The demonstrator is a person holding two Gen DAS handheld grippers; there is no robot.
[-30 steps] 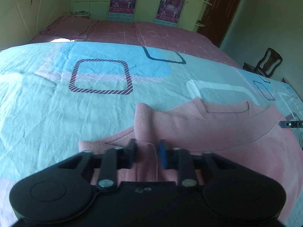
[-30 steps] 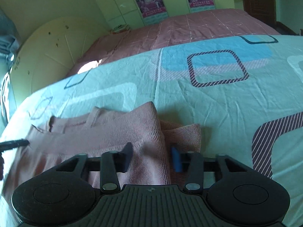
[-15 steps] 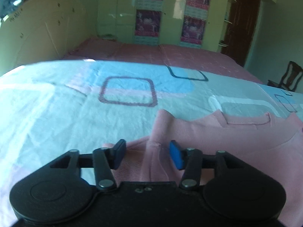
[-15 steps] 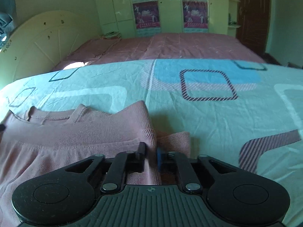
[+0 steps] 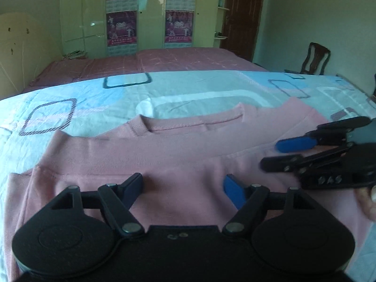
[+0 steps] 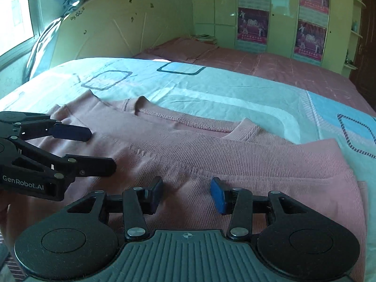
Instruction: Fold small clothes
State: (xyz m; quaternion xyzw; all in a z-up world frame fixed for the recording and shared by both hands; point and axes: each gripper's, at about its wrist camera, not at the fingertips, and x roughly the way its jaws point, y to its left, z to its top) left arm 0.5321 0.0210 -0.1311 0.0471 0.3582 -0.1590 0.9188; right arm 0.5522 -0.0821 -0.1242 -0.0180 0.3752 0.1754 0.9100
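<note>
Bedroom scene, described from left to right. At far left, a pale rounded headboard (image 6: 98, 30) stands behind a bed spread with a light blue patterned sheet (image 5: 70, 108). Across the sheet lies a pink knit sweater (image 5: 164, 150), its neckline toward the far side and both sleeves seemingly folded in over the body, so its outline is roughly a rectangle.

Over the sweater's left part hovers the left gripper (image 5: 183, 185), its jaws opening, wide apart, with only flat fabric beneath them and nothing pinched. Just beside it to the right is the right gripper (image 6: 186, 191), its jaws also opening, less wide, likewise over bare fabric and holding nothing. Each gripper appears in the other's camera, so the two are close together above the garment's middle.

Further right, wardrobe doors with purple posters (image 5: 121, 27) line the back wall, then a dark door and a wooden chair (image 5: 316, 58).

Progress judgement: the sleeve folds look done; folding the body in half, hem toward neckline, appears to remain.
</note>
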